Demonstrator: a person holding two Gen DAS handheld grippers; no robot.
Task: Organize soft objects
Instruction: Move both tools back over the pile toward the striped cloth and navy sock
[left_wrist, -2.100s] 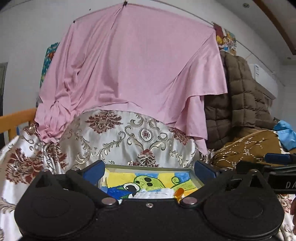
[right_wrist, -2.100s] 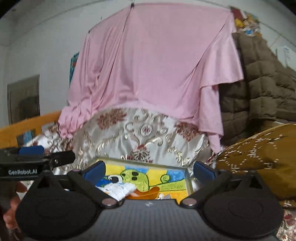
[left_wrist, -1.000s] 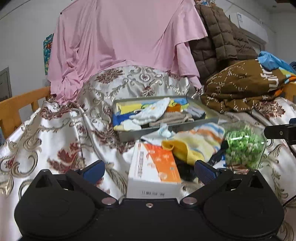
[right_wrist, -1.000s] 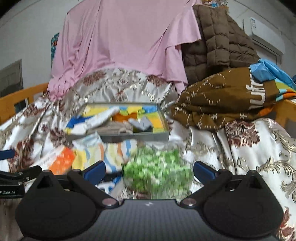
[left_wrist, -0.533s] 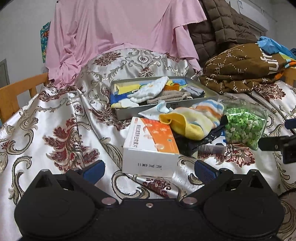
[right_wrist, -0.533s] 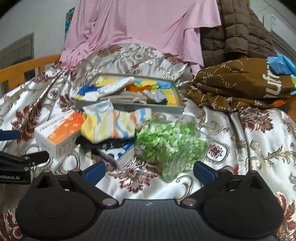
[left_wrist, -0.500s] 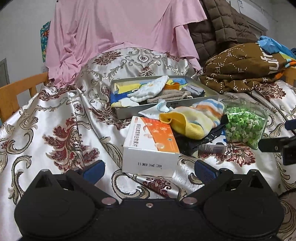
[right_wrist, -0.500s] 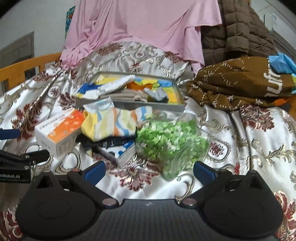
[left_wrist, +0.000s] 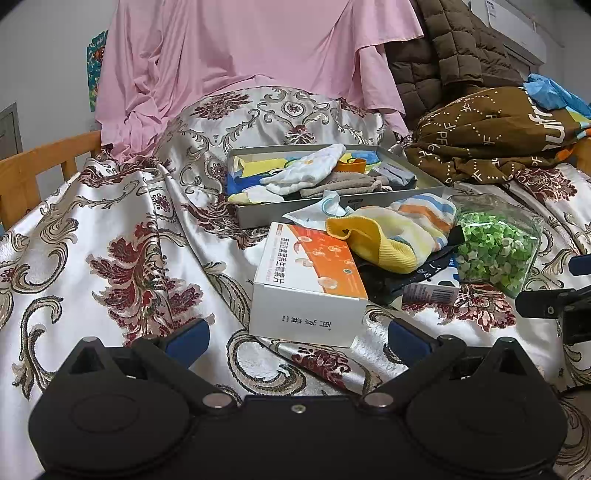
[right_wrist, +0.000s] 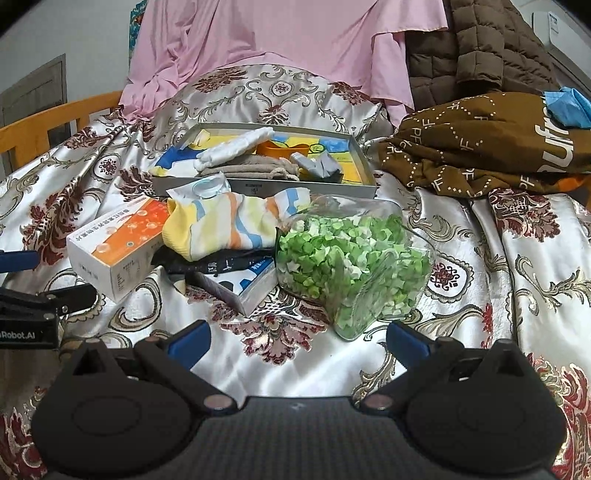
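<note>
A grey tray (left_wrist: 258, 216) (right_wrist: 177, 188) on the patterned bedspread holds a white cloth (left_wrist: 306, 173), beige socks (left_wrist: 340, 184) and a grey cloth (right_wrist: 317, 164). In front of it lie a yellow striped sock (left_wrist: 391, 232) (right_wrist: 229, 225) and a black cloth (right_wrist: 218, 262). My left gripper (left_wrist: 297, 338) is open and empty, just short of an orange-and-white box (left_wrist: 310, 284). My right gripper (right_wrist: 297, 338) is open and empty, just short of a clear bag of green bits (right_wrist: 347, 254).
A small blue-and-white box (right_wrist: 255, 288) lies under the black cloth. A brown blanket (left_wrist: 491, 133) is heaped at the right. A pink sheet (left_wrist: 251, 62) hangs behind. A wooden rail (left_wrist: 37, 162) runs along the left edge.
Both grippers pulled back and tilted down from the tray, so the box, sock and green bag came into view. In the last half second they hardly moved.
</note>
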